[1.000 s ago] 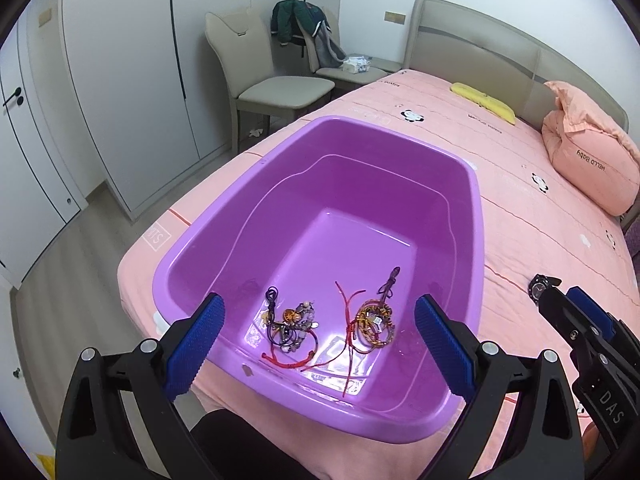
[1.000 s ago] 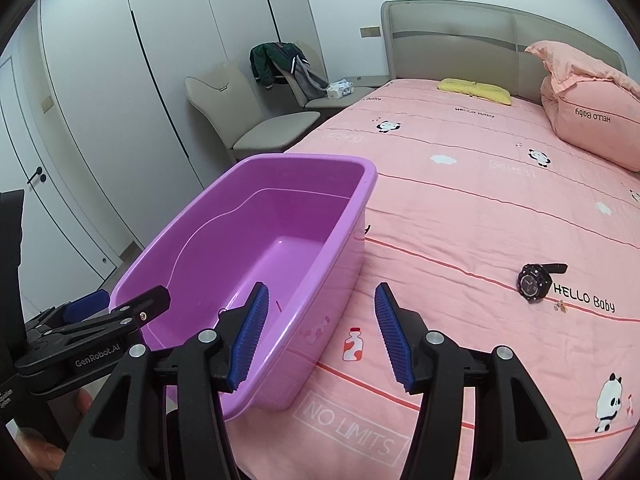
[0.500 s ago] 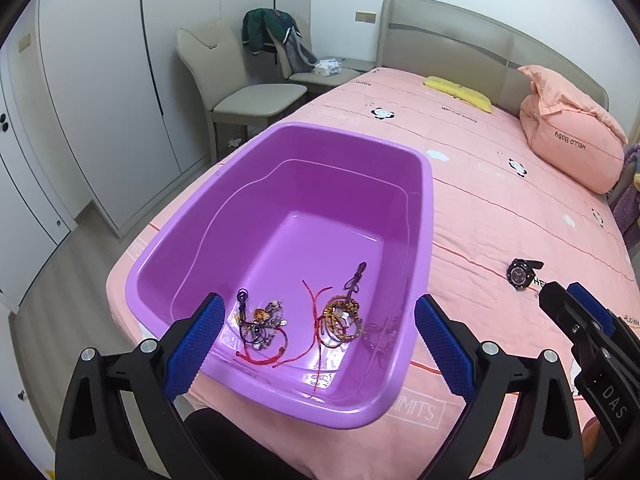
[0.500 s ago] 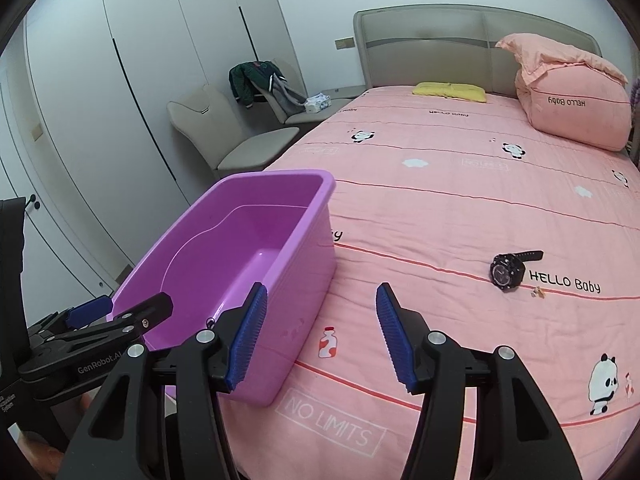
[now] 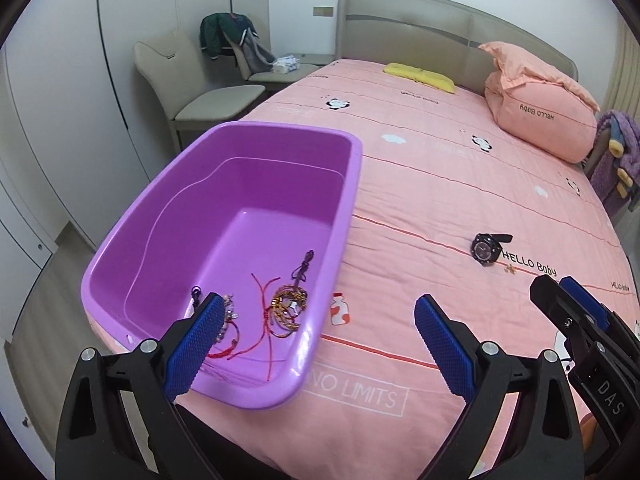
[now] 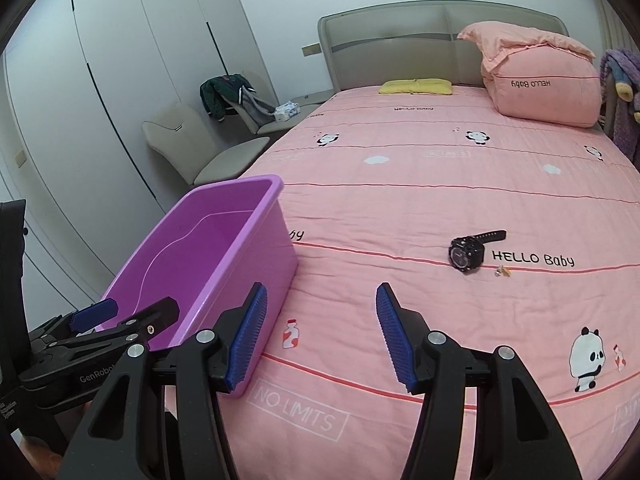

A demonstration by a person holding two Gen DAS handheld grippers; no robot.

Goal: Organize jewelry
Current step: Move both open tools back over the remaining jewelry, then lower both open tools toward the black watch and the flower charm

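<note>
A purple plastic tub (image 5: 352, 176) stands at the near left corner of the pink bed and also shows in the right wrist view (image 6: 224, 264). In its near end lie tangled bracelets: a gold beaded one (image 5: 287, 305), red cords (image 5: 264, 312) and a dark cord (image 5: 303, 266). A black wristwatch (image 5: 486, 248) lies on the bed to the right, also in the right wrist view (image 6: 467, 255), with a small gold earring (image 6: 502, 271) beside it. My left gripper (image 5: 316, 348) is open and empty near the tub. My right gripper (image 6: 320, 336) is open and empty above the bedspread.
A pink pillow (image 6: 544, 80) and a yellow pad (image 6: 416, 86) lie at the headboard. Two beige chairs (image 5: 200, 92) with a jacket stand left of the bed by white wardrobes. A purple garment (image 5: 616, 160) hangs at the right edge.
Both grippers have swung right and pulled back from the tub. The tub has slid left in both views and the watch has come into fuller view. Both stay open and empty.
</note>
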